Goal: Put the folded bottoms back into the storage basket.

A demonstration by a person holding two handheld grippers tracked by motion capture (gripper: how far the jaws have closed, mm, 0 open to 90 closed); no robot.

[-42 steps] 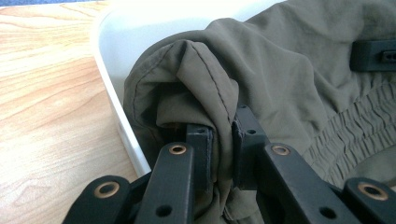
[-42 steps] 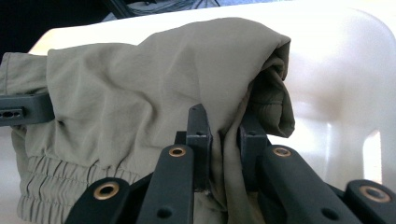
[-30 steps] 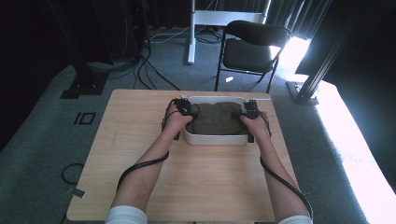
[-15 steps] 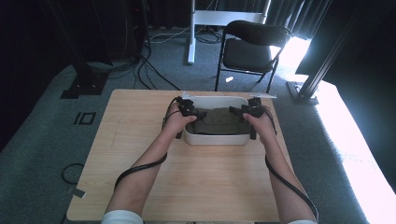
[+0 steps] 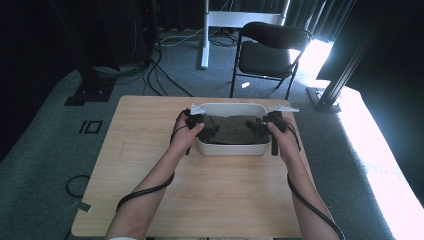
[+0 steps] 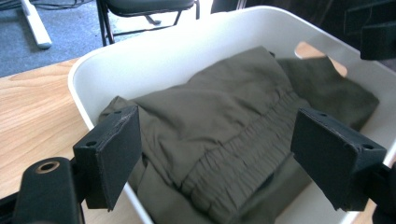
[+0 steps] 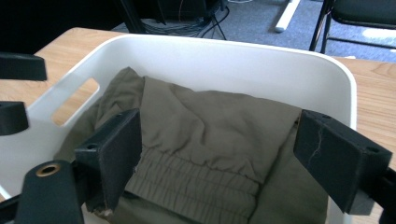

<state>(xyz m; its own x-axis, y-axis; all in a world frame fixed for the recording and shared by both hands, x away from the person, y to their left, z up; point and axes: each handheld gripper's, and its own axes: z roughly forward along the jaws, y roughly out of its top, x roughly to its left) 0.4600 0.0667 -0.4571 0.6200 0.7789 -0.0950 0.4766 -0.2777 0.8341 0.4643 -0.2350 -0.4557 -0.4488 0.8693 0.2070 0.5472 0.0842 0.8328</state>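
An olive garment (image 5: 231, 129) lies folded in the white tub (image 5: 230, 148) at the bench's (image 5: 150, 200) twelve o'clock. Left gripper (image 5: 208, 131) and right gripper (image 5: 255, 127) hover above it, fingers released.

Dim room with dark curtains (image 5: 60, 30) and grey carpet (image 5: 45, 145). Light wooden desk (image 5: 220, 200) at centre, black folding chair (image 5: 267, 52) beyond it, cables (image 5: 150, 70) trailing across the floor, bright daylight (image 5: 380, 165) spilling from the right.
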